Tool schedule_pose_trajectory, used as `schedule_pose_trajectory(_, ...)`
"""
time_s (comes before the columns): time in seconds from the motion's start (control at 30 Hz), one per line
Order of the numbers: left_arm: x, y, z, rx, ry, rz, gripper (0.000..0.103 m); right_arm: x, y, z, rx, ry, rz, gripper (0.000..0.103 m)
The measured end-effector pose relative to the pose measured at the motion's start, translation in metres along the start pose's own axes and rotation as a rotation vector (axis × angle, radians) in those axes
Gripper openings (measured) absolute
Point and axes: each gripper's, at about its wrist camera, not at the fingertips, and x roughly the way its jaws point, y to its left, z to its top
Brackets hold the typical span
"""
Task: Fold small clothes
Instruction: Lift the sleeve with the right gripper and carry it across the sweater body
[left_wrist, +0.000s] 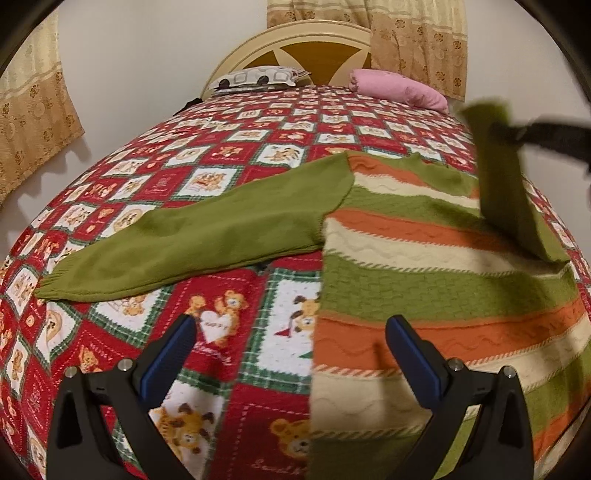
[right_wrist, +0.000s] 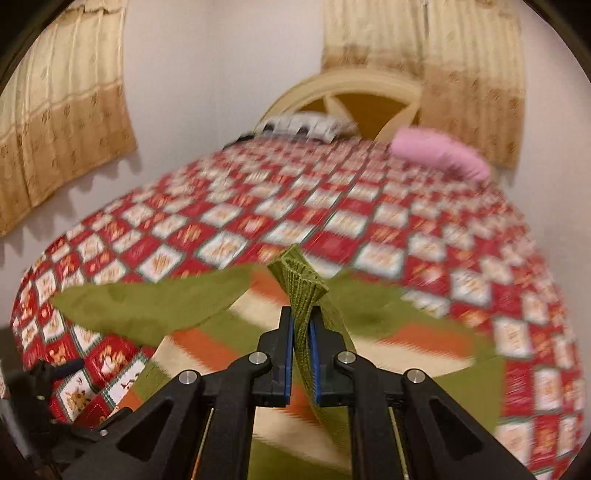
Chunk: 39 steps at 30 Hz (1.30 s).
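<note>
A small knitted sweater (left_wrist: 424, 258) with green, orange and cream stripes lies flat on the bed. Its left green sleeve (left_wrist: 192, 236) stretches out to the left. My left gripper (left_wrist: 291, 328) hovers open over the sweater's lower left edge, with nothing between its fingers. My right gripper (right_wrist: 302, 325) is shut on the ribbed cuff of the right green sleeve (right_wrist: 301, 280). In the left wrist view that sleeve (left_wrist: 506, 177) hangs lifted and blurred above the sweater's right side, with the right gripper (left_wrist: 496, 129) at its top.
The bed carries a red patchwork quilt (left_wrist: 207, 177) with teddy bear squares. A pink pillow (left_wrist: 399, 86) and a grey patterned pillow (left_wrist: 258, 77) lie by the headboard (left_wrist: 306, 44). Curtains hang on the walls. The left gripper (right_wrist: 55, 373) shows at the lower left of the right wrist view.
</note>
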Motion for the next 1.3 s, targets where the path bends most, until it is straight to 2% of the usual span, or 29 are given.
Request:
schedule_pose_trajectory(0.13,-0.001,0.006,0.0,0.019,0.006,0.028,0.103,0.061,0.032,-0.03,-0.032,0.093,0.03,0.007)
schedule_pose_trajectory(0.2,-0.002,0.008,0.001,0.027,0.008,0.036,0.103,0.078,0.036,-0.043,-0.037,0.129,0.027,0.008)
schedule_pose_trajectory(0.27,-0.003,0.009,0.003,0.04,0.012,0.042,0.103,0.087,0.036,-0.052,-0.036,0.179,0.073,0.025)
schedule_pose_trajectory(0.3,-0.004,0.01,0.005,0.042,0.013,0.041,0.103,0.082,0.035,-0.054,-0.036,0.172,0.101,0.049)
schedule_pose_trajectory(0.33,-0.004,0.01,0.008,0.043,0.015,0.038,0.103,0.074,0.035,-0.054,-0.041,0.166,0.123,0.068)
schedule_pose_trajectory(0.5,-0.008,0.01,0.03,0.039,0.03,-0.023,0.103,0.014,0.007,-0.063,-0.043,0.11,0.098,0.07)
schedule_pose_trajectory(0.7,-0.005,-0.02,0.053,0.032,0.004,-0.129,0.101,-0.037,-0.05,-0.094,-0.022,0.118,-0.019,0.07)
schedule_pose_trajectory(0.83,0.025,-0.058,0.062,0.056,0.051,-0.19,0.08,-0.057,-0.079,-0.124,0.03,0.135,-0.072,0.071)
schedule_pose_trajectory(0.97,0.059,-0.084,0.061,0.037,0.12,-0.23,0.062,-0.064,-0.086,-0.159,0.015,0.157,-0.121,0.071)
schedule_pose_trajectory(1.0,0.066,-0.09,0.059,0.038,0.14,-0.225,0.049,-0.065,-0.086,-0.166,0.012,0.158,-0.128,0.071)
schedule_pose_trajectory(1.03,0.073,-0.093,0.056,0.036,0.155,-0.23,0.03,-0.065,-0.086,-0.172,0.011,0.16,-0.135,0.071)
schedule_pose_trajectory(1.07,0.074,-0.094,0.054,0.03,0.137,-0.246,0.026,-0.065,-0.086,-0.178,0.013,0.17,-0.134,0.071)
schedule_pose_trajectory(1.1,0.07,-0.095,0.053,0.026,0.113,-0.242,0.01,-0.065,-0.087,-0.181,0.021,0.172,-0.129,0.071)
schedule_pose_trajectory(1.13,0.065,-0.095,0.053,0.036,0.097,-0.253,0.007,-0.067,-0.089,-0.182,0.03,0.166,-0.128,0.071)
schedule_pose_trajectory(1.3,0.043,-0.079,0.051,0.043,0.038,-0.256,0.007,-0.063,-0.096,-0.185,0.072,0.179,-0.113,0.075)
